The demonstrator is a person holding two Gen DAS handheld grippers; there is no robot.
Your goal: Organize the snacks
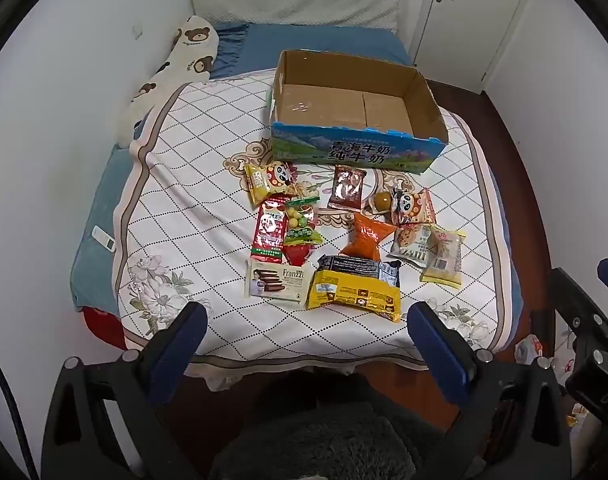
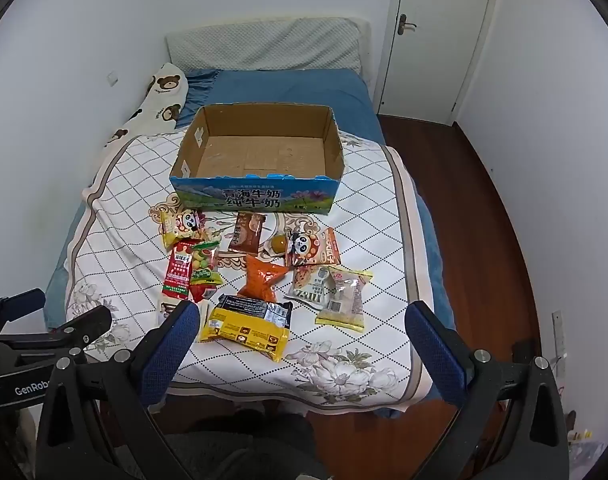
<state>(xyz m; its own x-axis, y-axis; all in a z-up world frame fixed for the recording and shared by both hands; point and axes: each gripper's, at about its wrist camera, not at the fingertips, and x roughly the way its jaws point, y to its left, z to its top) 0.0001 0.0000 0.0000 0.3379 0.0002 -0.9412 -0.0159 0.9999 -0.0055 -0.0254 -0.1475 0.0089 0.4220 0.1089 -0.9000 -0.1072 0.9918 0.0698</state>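
— So, where do the snacks sit?

— Loose on the quilt (image 2: pixel 116 216), just in front of the empty milk carton box (image 2: pixel 260 200); nothing's packed yet.

— And the grippers?

— The left gripper (image 1: pixel 307 320) and the right gripper (image 2: pixel 304 320) both hang spread wide, holding nothing.

— Which goes first?

— Probably the right: the yellow packet (image 2: pixel 246 330) lies nearest, ahead of its fingers, long axis crosswise (the Franzzi box (image 1: pixel 276 282) suits the left).
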